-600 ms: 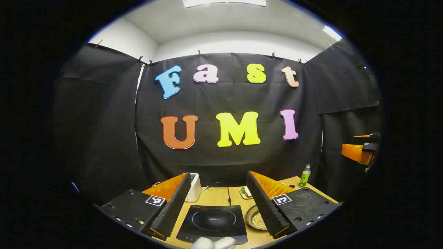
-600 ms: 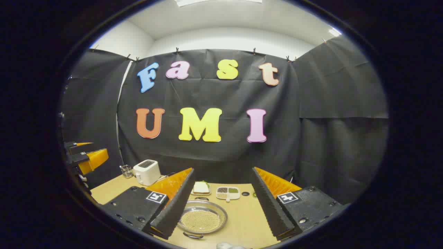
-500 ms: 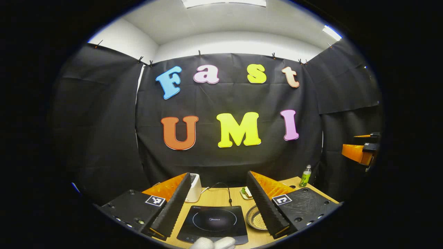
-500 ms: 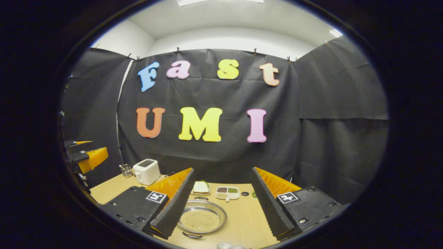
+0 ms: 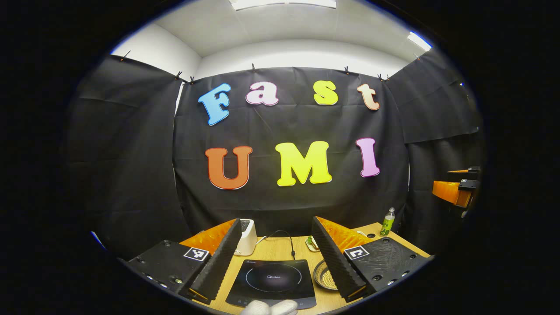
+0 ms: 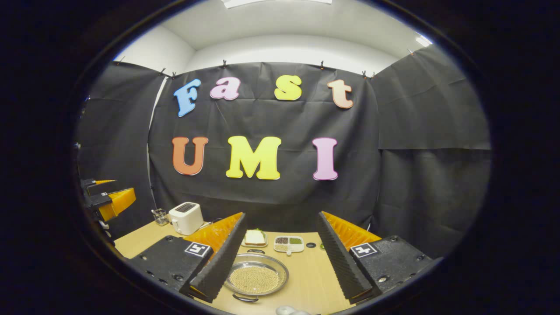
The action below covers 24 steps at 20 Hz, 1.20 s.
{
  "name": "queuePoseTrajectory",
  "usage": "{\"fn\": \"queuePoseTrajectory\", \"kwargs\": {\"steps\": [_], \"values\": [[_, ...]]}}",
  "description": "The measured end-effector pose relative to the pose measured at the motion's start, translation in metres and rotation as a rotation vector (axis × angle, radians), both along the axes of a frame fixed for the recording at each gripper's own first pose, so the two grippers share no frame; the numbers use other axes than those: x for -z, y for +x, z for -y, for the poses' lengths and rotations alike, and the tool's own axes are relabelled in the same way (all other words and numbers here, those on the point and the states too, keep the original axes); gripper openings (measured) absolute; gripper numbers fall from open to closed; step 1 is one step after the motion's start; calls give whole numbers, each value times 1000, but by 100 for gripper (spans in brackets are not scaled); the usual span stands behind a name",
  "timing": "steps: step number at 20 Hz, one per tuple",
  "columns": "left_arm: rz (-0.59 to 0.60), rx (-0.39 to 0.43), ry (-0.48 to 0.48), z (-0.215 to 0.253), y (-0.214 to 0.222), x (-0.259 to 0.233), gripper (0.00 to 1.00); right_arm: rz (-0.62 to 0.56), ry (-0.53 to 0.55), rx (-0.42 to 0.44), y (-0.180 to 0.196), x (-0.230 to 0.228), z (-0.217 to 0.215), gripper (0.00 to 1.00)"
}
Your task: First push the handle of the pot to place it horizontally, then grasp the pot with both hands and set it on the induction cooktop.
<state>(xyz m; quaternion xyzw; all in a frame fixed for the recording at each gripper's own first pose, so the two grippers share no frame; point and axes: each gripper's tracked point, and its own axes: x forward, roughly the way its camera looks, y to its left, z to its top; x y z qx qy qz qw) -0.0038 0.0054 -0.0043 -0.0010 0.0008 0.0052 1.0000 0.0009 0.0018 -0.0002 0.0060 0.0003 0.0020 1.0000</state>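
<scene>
A shallow metal pot holding pale grains sits on the wooden table, with small loop handles at its near and far rim. In the left gripper view the pot lies right of the black induction cooktop. My left gripper hovers open above the cooktop with nothing between its fingers. My right gripper hovers open above the pot, holding nothing. The left gripper also appears at the left edge of the right gripper view, and the right gripper at the right edge of the left gripper view.
A white toaster and a wire cup stand at the back left. A plate with bread and a divided dish lie behind the pot. A green bottle stands at the table's far right corner. The cooktop's cord runs back.
Both views shift very slightly; in the left gripper view the cooktop and pot have slid a little to the right. Both grippers stay open and hold nothing.
</scene>
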Motion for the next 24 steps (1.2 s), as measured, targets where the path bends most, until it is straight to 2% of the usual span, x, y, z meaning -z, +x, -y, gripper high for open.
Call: {"fn": "queuePoseTrajectory", "kwargs": {"steps": [3,8,9,10,11,13,14,15,17,18,19,23,24], "values": [[0,-9,3,-5,0,1,96,-7,12,-1,4,2,1,100],[-2,-25,5,-12,-5,5,96,-60,30,-70,12,12,-20,100],[-3,-29,4,-13,-5,7,96,-77,23,-76,14,17,-22,94],[-4,-31,2,-13,-5,8,96,-89,23,-90,15,20,-28,93],[-8,-34,1,-15,-6,11,96,-111,21,-124,17,24,-38,77],[-15,-41,-1,-18,-9,15,96,-169,21,-231,17,38,-69,59],[-19,-44,-1,-19,-10,17,96,-205,21,-258,19,48,-77,53],[-23,-48,-1,-20,-12,19,96,-225,19,-287,21,55,-86,31],[-22,-59,-2,-25,-13,20,96,-277,-3,-302,31,72,-93,12],[-23,-64,-5,-27,-14,21,96,-310,-10,-314,34,88,-100,11],[-25,-69,-8,-28,-15,24,96,-349,-3,-341,35,102,-108,0],[-44,-86,-19,-36,-18,33,96,-532,26,-400,38,170,-131,7],[-50,-90,-20,-38,-18,35,96,-575,22,-407,37,189,-138,4]]}}
